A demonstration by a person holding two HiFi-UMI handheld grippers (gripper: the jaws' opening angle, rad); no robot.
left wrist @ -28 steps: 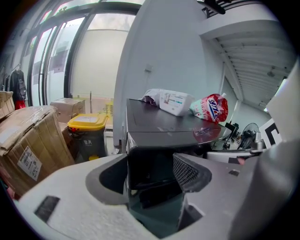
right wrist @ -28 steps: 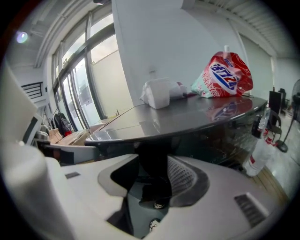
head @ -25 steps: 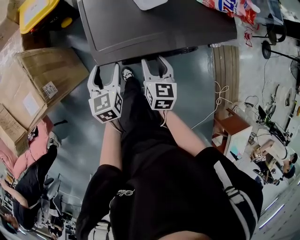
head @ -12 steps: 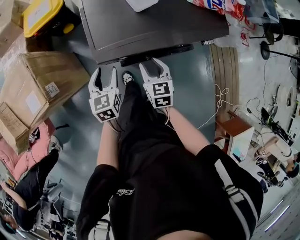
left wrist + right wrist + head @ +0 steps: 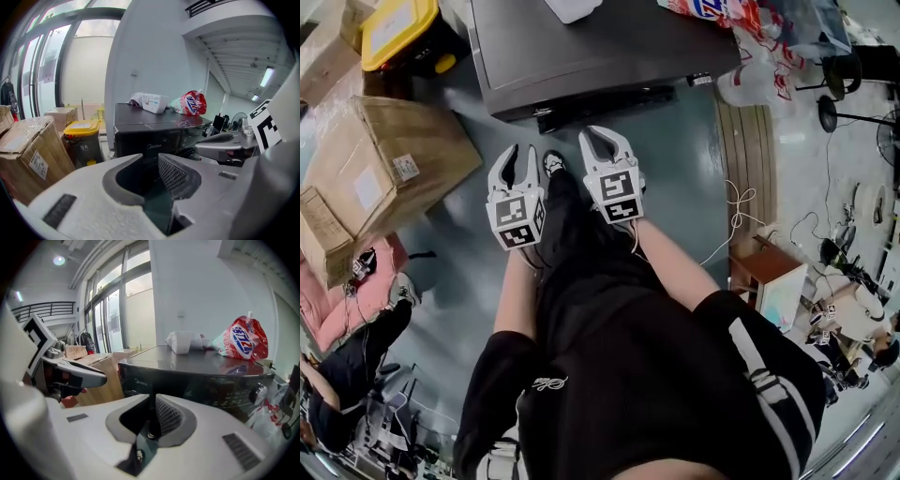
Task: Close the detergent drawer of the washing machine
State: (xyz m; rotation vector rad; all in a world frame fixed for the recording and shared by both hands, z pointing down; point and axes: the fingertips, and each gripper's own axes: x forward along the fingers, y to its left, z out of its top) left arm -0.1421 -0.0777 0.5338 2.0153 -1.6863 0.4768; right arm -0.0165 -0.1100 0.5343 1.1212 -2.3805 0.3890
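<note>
Set in the dark front of the washing machine (image 5: 581, 47), left end of the control strip: detergent drawer (image 5: 140, 140), face level with the panel beside it as far as the left gripper view tells. On the lid, a white container (image 5: 572, 7) and a red detergent bag (image 5: 722, 9), both back from the front edge.

Straight across the top of the head view, that front edge; below it, a band of bare grey-green floor (image 5: 675, 159), then the two grippers side by side, both clear of the machine and touching nothing.

Left gripper (image 5: 517, 161): closing, with a plain gap between the pads and only floor seen through it. Right gripper (image 5: 605, 141): closing too, down to a narrow slit (a shoe (image 5: 553, 164) showing through from below), nothing between the pads.

To the left, a cardboard box (image 5: 384, 169) with its near corner pointing at the left gripper, a strip of floor between them. Behind the box, against the machine's left side, a yellow-lidded bin (image 5: 398, 28).

To the right, open floor as far as a stack of wooden boards (image 5: 755, 141), with a pale cable (image 5: 736, 216) trailing along their edge.
</note>
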